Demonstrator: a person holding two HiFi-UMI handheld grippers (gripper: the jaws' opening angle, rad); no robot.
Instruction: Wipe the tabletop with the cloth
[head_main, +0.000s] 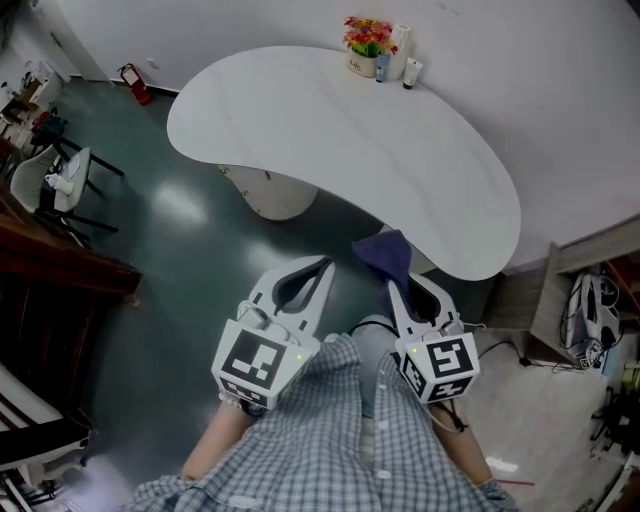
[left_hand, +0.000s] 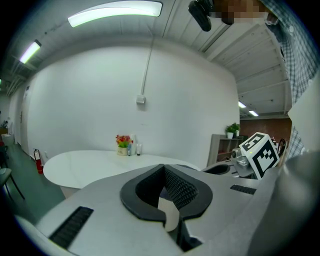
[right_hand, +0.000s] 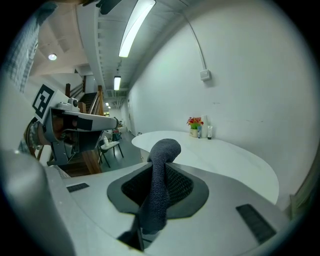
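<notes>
**Head view.** The white curved worktop (head_main: 400, 170) is seen bare except for flowers (head_main: 367, 38) and small bottles (head_main: 400, 55) at its far edge. No wet streak or wiped patch can be made out on it. Both tools are held low in front of the person's body, over the green floor (head_main: 180, 240). The left tool (head_main: 322, 268) is clenched, with its tips together. The right tool (head_main: 395, 285) carries the dark blue cloth (head_main: 385, 250), which rises from its jaws close to the worktop's near edge and is not seen to touch it.

**Left gripper view.** The left tool (left_hand: 163, 170) is shown with jaws shut on nothing. The worktop (left_hand: 90, 165) lies ahead and well apart.

**Right gripper view.** The cloth (right_hand: 159, 185) is pinched between the jaws of the right tool (right_hand: 155, 167), its free end curling up above them. The worktop (right_hand: 225, 160) is spread out beyond, untouched by the cloth.

The task is judged to be at its start. The cloth has been taken up, but it has not yet been laid on the surface. The whole tabletop is left to be wiped.
</notes>
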